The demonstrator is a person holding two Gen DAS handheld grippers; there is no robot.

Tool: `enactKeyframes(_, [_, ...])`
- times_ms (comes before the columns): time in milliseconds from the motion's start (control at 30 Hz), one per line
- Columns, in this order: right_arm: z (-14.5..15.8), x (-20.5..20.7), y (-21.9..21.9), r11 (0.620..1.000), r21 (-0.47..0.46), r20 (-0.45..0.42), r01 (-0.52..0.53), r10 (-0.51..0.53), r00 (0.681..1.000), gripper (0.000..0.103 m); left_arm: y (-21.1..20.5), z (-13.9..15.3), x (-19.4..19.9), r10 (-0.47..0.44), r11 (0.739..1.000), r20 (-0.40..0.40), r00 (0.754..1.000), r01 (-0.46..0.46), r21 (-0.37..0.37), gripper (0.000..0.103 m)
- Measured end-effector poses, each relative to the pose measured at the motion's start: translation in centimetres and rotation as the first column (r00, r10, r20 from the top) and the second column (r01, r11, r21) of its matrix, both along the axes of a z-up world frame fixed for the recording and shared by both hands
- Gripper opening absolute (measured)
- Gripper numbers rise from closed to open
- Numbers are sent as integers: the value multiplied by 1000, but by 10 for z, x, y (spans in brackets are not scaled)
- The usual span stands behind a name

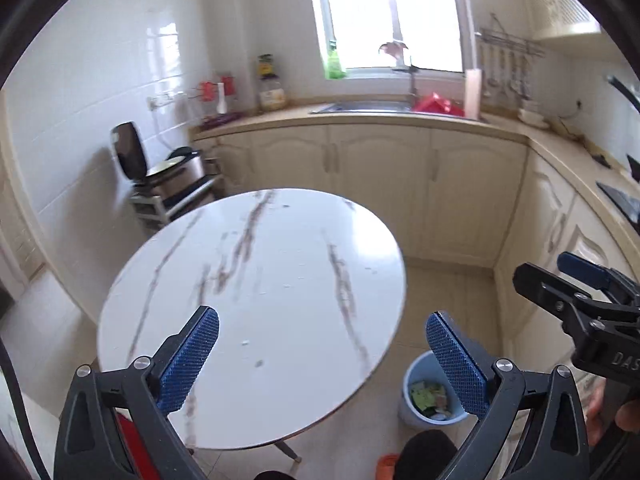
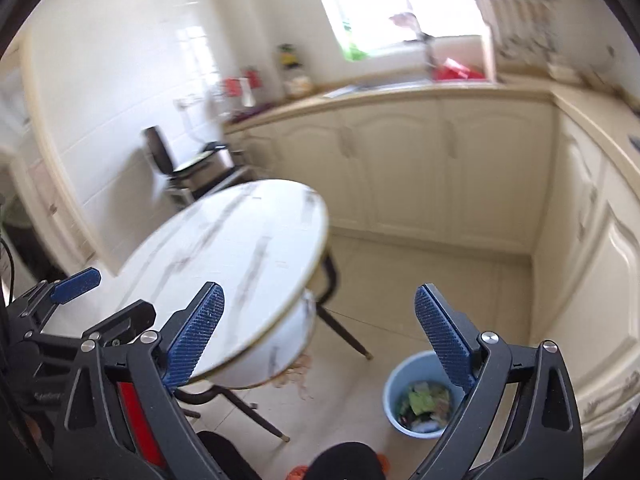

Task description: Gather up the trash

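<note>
A light blue trash bin (image 1: 416,404) stands on the floor right of the round marble table (image 1: 256,304); it holds green and mixed wrappers (image 1: 430,396). My left gripper (image 1: 322,356) is open and empty, held above the table's near edge. My right gripper (image 2: 320,336) is open and empty, above the floor between the table (image 2: 240,256) and the bin (image 2: 394,380). The wrappers (image 2: 424,402) show inside the bin. The right gripper shows at the right edge of the left wrist view (image 1: 576,292); the left gripper shows at the left edge of the right wrist view (image 2: 76,292).
Cream cabinets (image 1: 380,176) and a counter with a sink (image 1: 360,107) run along the back and right. A chair and rack with an appliance (image 1: 176,176) stand at the left wall. The person's dark-clad legs and orange shoe (image 1: 386,464) are below.
</note>
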State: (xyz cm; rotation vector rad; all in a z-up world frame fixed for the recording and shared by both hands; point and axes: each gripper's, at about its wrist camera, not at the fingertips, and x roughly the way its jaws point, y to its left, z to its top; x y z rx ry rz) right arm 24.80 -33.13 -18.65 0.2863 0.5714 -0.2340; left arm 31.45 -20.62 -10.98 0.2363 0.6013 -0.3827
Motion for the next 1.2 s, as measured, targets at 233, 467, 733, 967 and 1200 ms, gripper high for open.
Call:
enactKeyframes(233, [50,19,105,977,-122,64,-176,185,981,103,90,30,-82,225,973,129,966,-215,-84,102])
enactKeyframes(467, [83,10,184,947,-229,123,-227,259,958,103,138,29,-169,299,949,256,919,-258,-184,102])
enactKeyframes(733, [119,-25,232,924,-317,218,-213,290,932,103,184,-19,-250,342,933,383,858,-263,-245,102])
enactKeyframes(967, [130,-47,251,908,-356,252,-219,319,914,103,194,-76,-297,376,921,449,810,-273,-279,102])
enactKeyframes(1200, [133,-69,250,912,-380,286,-158,278,917,103,198,-110,-320,327,930,456,828,-198,-308,102])
